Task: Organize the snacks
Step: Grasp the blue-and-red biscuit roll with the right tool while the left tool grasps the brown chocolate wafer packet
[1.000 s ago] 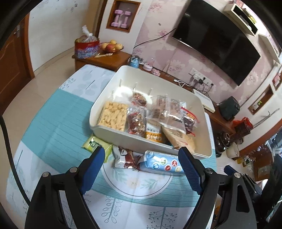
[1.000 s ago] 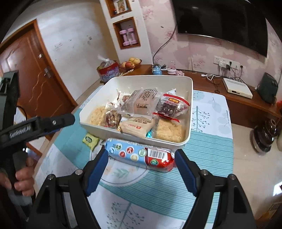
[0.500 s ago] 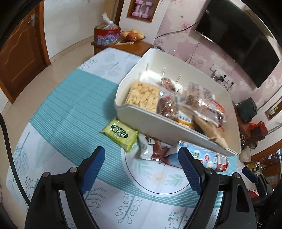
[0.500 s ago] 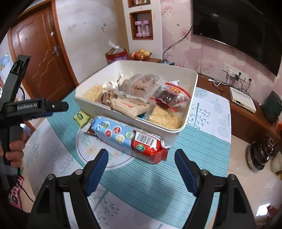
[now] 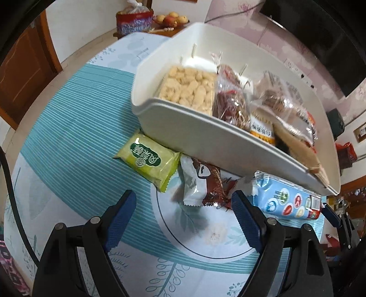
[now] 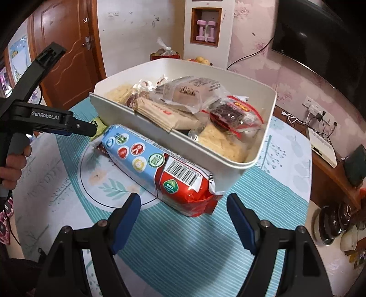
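Note:
A white bin [image 5: 196,134] [image 6: 231,169] full of wrapped snacks stands on the table. In front of it lie a green packet [image 5: 148,160], a brown-and-white packet [image 5: 201,185] and a long blue-and-red packet [image 5: 286,201] [image 6: 160,169]. My left gripper [image 5: 183,205] is open and empty, just short of the brown-and-white packet; it also shows in the right wrist view [image 6: 75,125]. My right gripper [image 6: 183,210] is open and empty, close to the red end of the long packet.
The table carries a teal-striped and leaf-print cloth [image 5: 68,128] [image 6: 183,246]. A wooden sideboard [image 6: 331,176] with a router and cables runs behind, under a wall TV [image 6: 320,41]. A fruit bowl [image 5: 170,19] and a red tin [image 5: 133,21] stand at the back.
Both grippers have moved lower and closer to the loose packets in front of the bin. The left one has swung left toward the green and brown packets. Both stay open.

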The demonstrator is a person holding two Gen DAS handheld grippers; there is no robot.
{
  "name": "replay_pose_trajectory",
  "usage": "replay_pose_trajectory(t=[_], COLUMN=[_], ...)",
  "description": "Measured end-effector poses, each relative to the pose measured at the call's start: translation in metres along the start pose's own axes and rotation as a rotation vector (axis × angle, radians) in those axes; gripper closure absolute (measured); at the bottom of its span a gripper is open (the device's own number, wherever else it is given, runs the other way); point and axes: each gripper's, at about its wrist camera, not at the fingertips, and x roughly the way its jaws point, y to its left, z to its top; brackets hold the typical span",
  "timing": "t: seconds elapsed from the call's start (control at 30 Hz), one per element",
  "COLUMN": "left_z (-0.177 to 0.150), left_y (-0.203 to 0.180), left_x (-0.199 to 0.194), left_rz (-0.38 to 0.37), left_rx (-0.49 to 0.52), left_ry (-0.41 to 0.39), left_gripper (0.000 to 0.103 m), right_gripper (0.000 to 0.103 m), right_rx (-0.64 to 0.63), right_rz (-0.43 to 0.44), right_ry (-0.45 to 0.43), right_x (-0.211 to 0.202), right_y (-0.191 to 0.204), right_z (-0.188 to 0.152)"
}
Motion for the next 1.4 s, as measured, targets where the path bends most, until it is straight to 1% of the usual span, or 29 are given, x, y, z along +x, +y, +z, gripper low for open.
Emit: replay_pose_trajectory(t=[0.17,0.37,0.53,0.7,0.8,0.87,1.07,1.23,1.4], left_z=[0.008,0.014,0.022,0.027,0.027,0.025,0.016,0.014,0.008], left_y=[-0.006,-0.011,-0.014,-0.014,-0.010,-0.008,-0.003,-0.009,-0.008], left_x=[0.017,0.031,0.040,0.043,0.043,0.043,0.039,0.039,0.036], left_rz=[0.015,0.050,0.060,0.058,0.055,0.055,0.039,0.047,0.042], left_rx=[0.024,0.047,0.048,0.036,0.018,0.016,-0.001,0.004,-0.004], left_ry=[0.042,0.070,0.084,0.095,0.096,0.083,0.073,0.059,0.049], left_gripper=[0.019,0.019,0.019,0.019,0.019,0.020,0.029,0.033,0.043], right_gripper=[0.025,0.025,0.025,0.025,0.029,0.032,0.045,0.051,0.055], right_rx=[-0.004,0.049,0.094,0.124,0.139,0.140,0.131,0.127,0.132], right_rz=[-0.002,0.008,0.042,0.075,0.070,0.071,0.103,0.129,0.144], right_ry=[-0.014,-0.011,-0.037,-0.039,-0.036,-0.028,-0.011,0.012,0.026], right_x=[0.009,0.020,0.022,0.025,0.025,0.025,0.018,0.012,0.005], right_y=[0.000,-0.004,-0.008,-0.010,-0.011,-0.011,-0.009,-0.007,-0.004], right_z=[-0.001,-0.004,-0.005,-0.005,-0.005,-0.005,-0.009,-0.014,-0.018])
